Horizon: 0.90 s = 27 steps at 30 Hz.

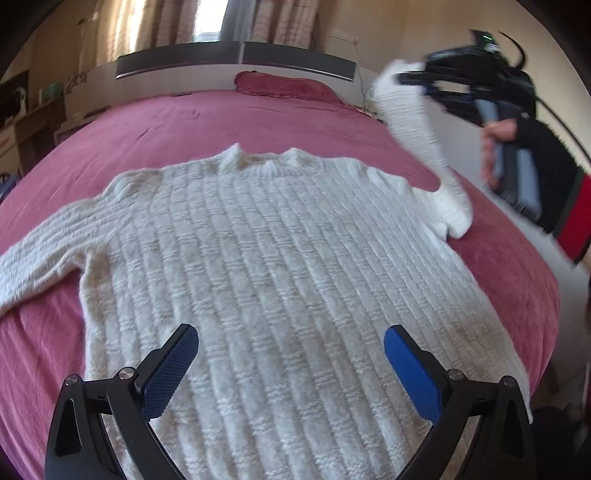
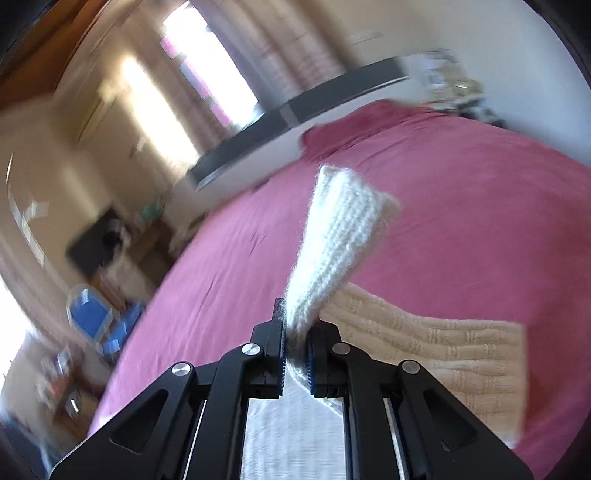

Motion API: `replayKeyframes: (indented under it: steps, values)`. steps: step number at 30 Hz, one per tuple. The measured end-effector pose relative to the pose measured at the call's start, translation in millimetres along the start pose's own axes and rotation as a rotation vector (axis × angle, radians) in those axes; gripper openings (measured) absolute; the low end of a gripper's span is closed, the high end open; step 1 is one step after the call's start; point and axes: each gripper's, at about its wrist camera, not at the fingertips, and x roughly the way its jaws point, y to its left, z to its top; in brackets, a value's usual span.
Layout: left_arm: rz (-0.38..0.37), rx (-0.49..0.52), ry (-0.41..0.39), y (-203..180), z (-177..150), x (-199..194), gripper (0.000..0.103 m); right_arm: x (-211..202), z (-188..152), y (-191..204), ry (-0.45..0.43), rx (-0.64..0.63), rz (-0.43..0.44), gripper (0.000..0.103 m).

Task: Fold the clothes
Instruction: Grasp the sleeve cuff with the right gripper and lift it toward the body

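With my right hand-held gripper [image 2: 295,350] clamped on the sleeve [image 1: 410,122] of the white sweater [image 1: 280,280] lying flat on the bed [image 1: 177,122], I carry it across the chest, left hand-held gripper [image 1: 291,365] open and empty above the hem.

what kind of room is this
Most likely a bedroom in a home: a wide bed with a pink cover, a matching pillow against the headboard, and curtains at a window behind. A white knit sweater lies spread on the bed.
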Motion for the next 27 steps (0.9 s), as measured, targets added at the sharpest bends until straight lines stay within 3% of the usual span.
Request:
replayKeyframes:
  steps: [5, 8, 11, 19, 22, 24, 25, 26, 27]
  values:
    - [0.005, -0.076, -0.013, 24, -2, -8, 0.103, 77, -64, 75, 0.132, -0.146, -0.007, 0.009]
    - [0.009, -0.129, -0.018, 37, -2, -10, 0.103, 113, -108, 95, 0.224, -0.201, -0.022, 0.009]
    - [0.013, -0.164, -0.017, 44, -2, -10, 0.103, 121, -129, 100, 0.253, -0.220, -0.022, 0.009]
    - [0.009, -0.133, -0.009, 34, 0, -9, 0.103, 112, -114, 118, 0.198, -0.295, -0.032, 0.009]
    - [0.014, -0.135, -0.012, 34, 0, -11, 0.103, 114, -113, 133, 0.214, -0.371, -0.028, 0.009]
    - [0.016, -0.140, -0.014, 35, 0, -11, 0.103, 123, -128, 142, 0.275, -0.460, -0.047, 0.011]
    - [0.019, -0.139, -0.012, 35, 0, -11, 0.103, 128, -137, 144, 0.309, -0.493, -0.061, 0.020]
    - [0.021, -0.140, -0.011, 35, 0, -11, 0.103, 136, -145, 144, 0.359, -0.510, -0.064, 0.038]
    - [0.023, -0.140, -0.010, 35, 0, -11, 0.103, 141, -151, 143, 0.393, -0.512, -0.051, 0.047]
